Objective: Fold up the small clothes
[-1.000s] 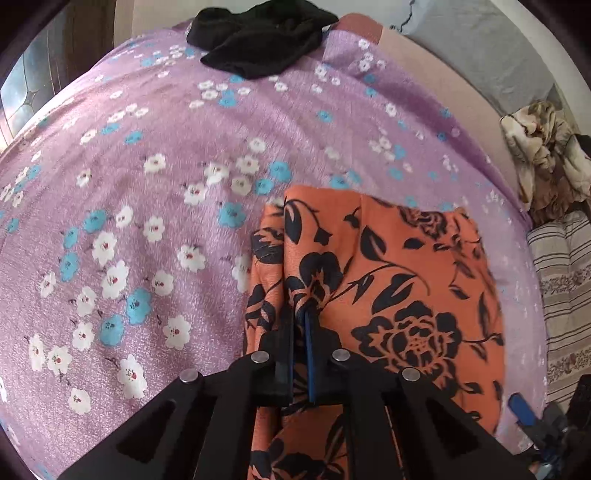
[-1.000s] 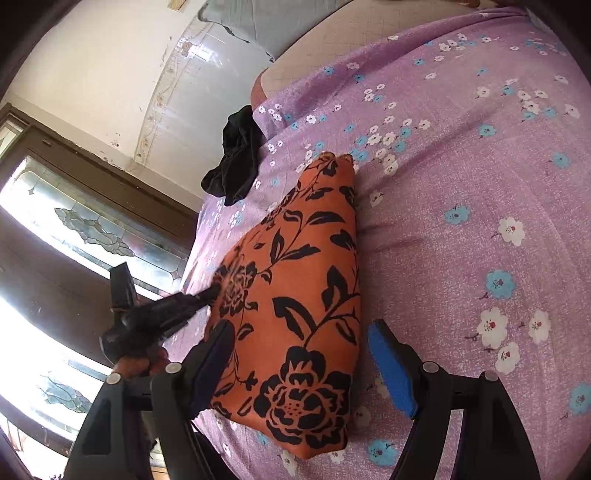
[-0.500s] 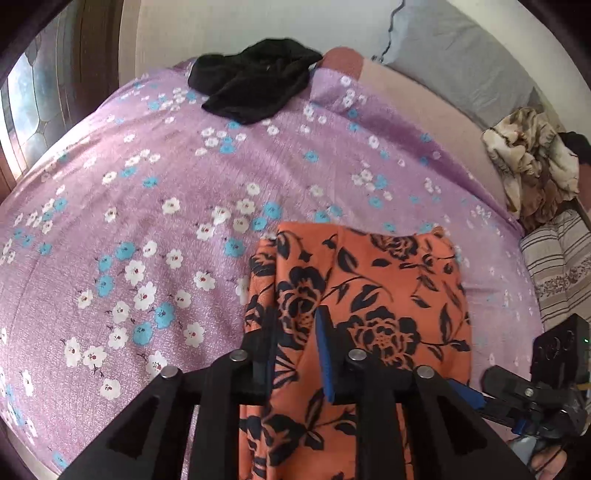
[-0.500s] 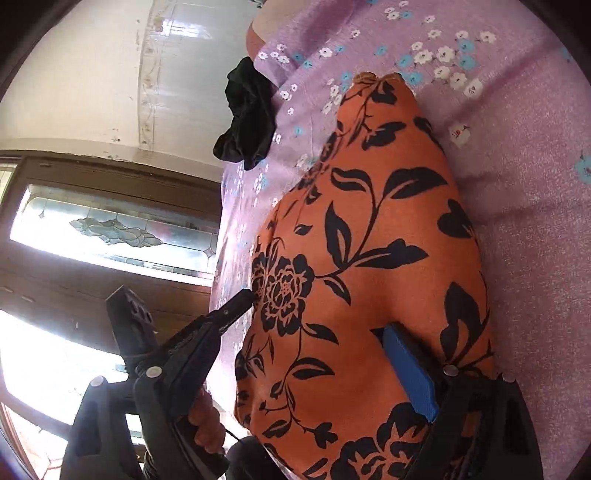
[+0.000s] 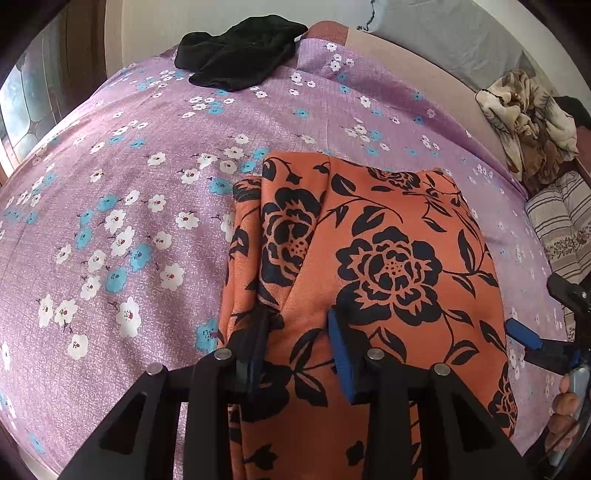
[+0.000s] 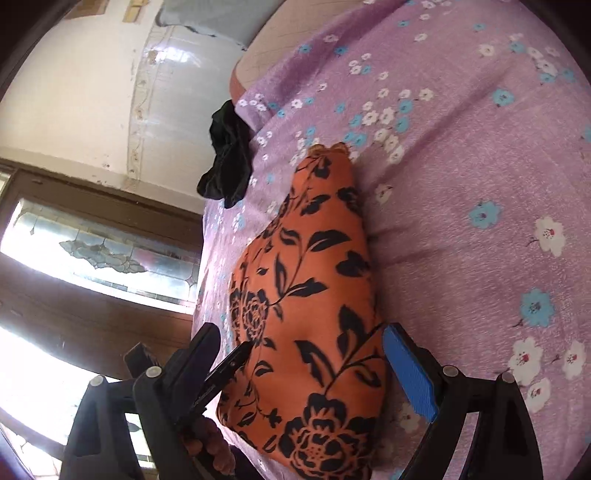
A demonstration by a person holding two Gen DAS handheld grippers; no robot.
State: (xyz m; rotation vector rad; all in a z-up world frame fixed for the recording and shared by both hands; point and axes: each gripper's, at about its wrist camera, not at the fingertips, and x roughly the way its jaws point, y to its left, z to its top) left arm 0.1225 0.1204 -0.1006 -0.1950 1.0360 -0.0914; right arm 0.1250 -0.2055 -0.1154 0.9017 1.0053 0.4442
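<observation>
An orange garment with black flowers (image 5: 373, 258) lies folded on the purple floral bedsheet (image 5: 147, 184). My left gripper (image 5: 297, 343) is open, its fingers standing either side of a raised fold at the garment's near left edge. In the right wrist view the same garment (image 6: 314, 314) lies between the wide-open fingers of my right gripper (image 6: 310, 362), which sits at its near end. The right gripper's blue pad shows in the left wrist view (image 5: 524, 338) beside the garment's right edge.
A black garment (image 5: 240, 44) lies crumpled at the far end of the bed, also in the right wrist view (image 6: 225, 158). A grey pillow (image 5: 443, 33) and a beige crumpled cloth (image 5: 528, 114) lie far right. A striped cushion (image 5: 565, 221) is at right. A window (image 6: 92, 251) stands beside the bed.
My left gripper has opened and let go of the garment's fold. My right gripper has pulled back from over the garment and sits open at its near end.
</observation>
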